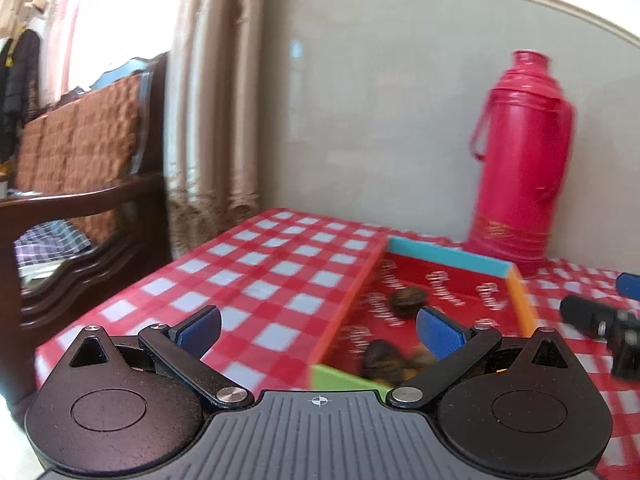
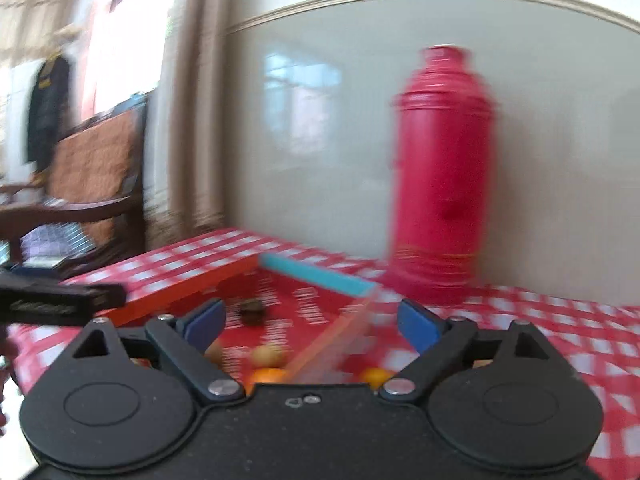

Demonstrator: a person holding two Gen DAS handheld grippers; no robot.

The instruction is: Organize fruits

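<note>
A shallow red tray with orange, teal and green walls lies on the checked table. It holds dark wrinkled fruits and another dark one near its front. My left gripper is open and empty above the tray's near left corner. In the right wrist view the tray holds the dark fruit, a pale round fruit and an orange fruit. Another orange fruit lies outside the tray. My right gripper is open and empty above the tray's right wall. That view is blurred.
A tall red thermos stands behind the tray against the wall; it also shows in the right wrist view. A wooden chair stands left of the red-and-white checked table. The other gripper shows at the right edge.
</note>
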